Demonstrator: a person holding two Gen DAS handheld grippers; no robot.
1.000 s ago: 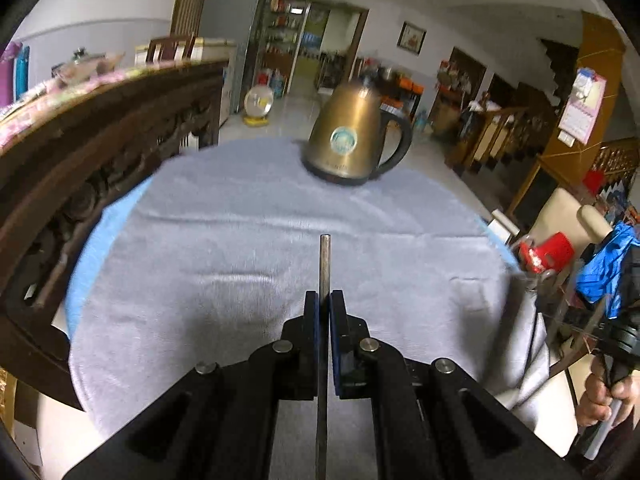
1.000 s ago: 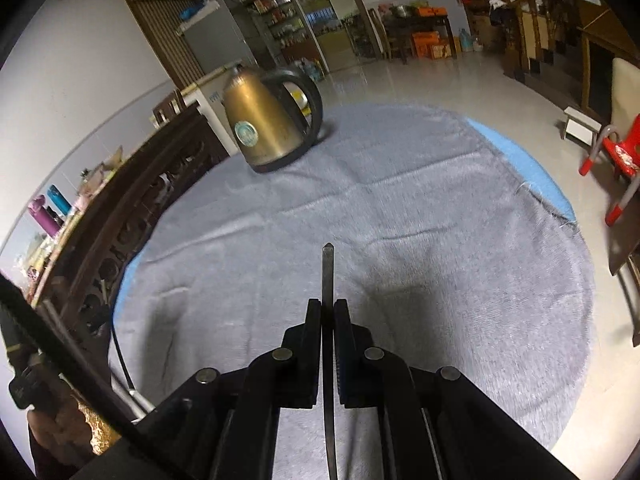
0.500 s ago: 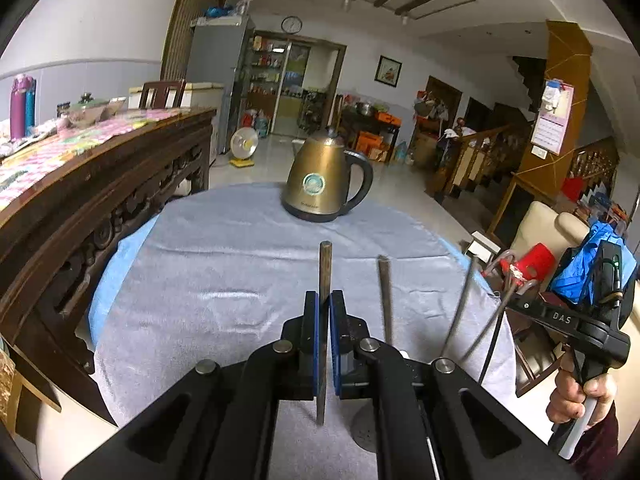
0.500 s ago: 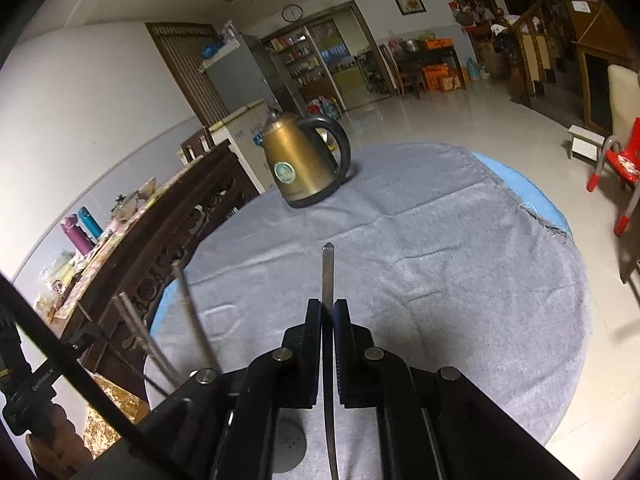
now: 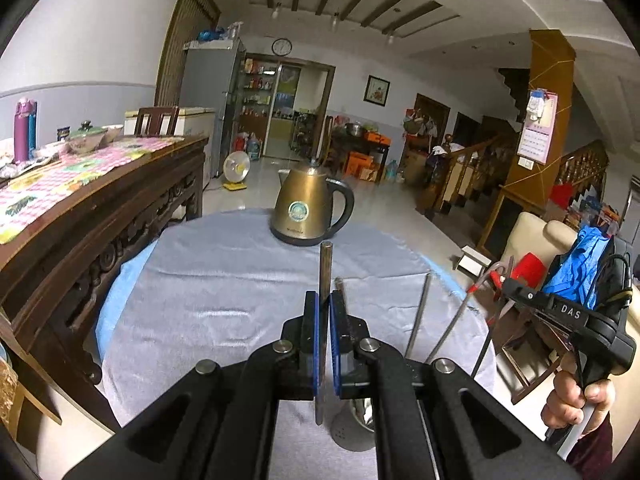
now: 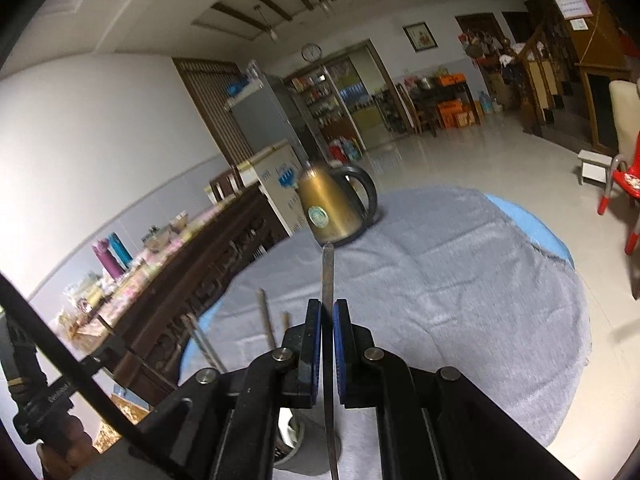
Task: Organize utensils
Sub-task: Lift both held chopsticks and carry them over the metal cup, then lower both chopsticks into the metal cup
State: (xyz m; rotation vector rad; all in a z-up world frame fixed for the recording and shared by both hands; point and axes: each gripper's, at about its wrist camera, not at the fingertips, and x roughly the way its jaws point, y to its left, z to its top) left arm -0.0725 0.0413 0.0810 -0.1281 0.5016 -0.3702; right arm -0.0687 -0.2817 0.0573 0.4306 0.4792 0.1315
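My left gripper is shut on the flat handle of a metal utensil that points up and away. Below it, mostly hidden by the fingers, stands a perforated metal utensil holder with several handles leaning out. In the right wrist view my right gripper is shut on another thin metal utensil. The holder sits just under its left finger, with handles rising to the left. What kind of utensil each one is stays hidden.
A brass kettle stands at the far side of the round table under a grey cloth. A carved wooden sideboard runs along the left. A hand holds the other gripper at right. A red chair stands on the floor.
Both grippers have risen and tilted up, each keeping its utensil. The holder and its standing handles have come into view beneath them, and the kettle looks farther off.
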